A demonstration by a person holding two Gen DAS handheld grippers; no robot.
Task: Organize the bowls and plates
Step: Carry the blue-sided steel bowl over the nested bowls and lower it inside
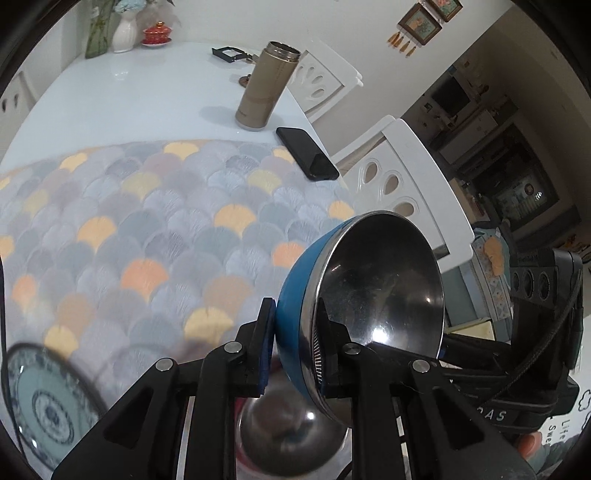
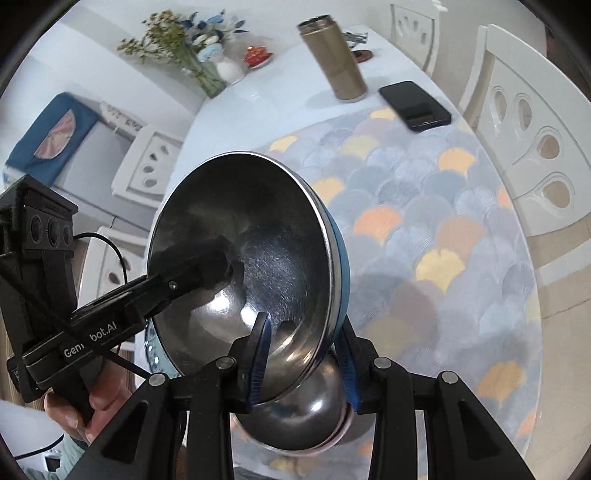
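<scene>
A blue bowl (image 1: 373, 295) with a steel inside is held tilted above the table, its rim pinched from two sides. My left gripper (image 1: 293, 347) is shut on its rim. My right gripper (image 2: 304, 365) is shut on the opposite rim of the same bowl (image 2: 243, 251). A second steel bowl with a pink outside (image 2: 306, 413) sits on the mat just below; it also shows in the left wrist view (image 1: 288, 435). A blue-and-white patterned plate (image 1: 44, 402) lies at the lower left.
A scallop-pattern mat (image 1: 166, 236) covers the near table. A tan thermos (image 1: 262, 88) and a black phone (image 1: 306, 153) stand beyond it. Vases and a red cup (image 1: 157, 35) are at the far end. White chairs (image 1: 399, 177) line the right side.
</scene>
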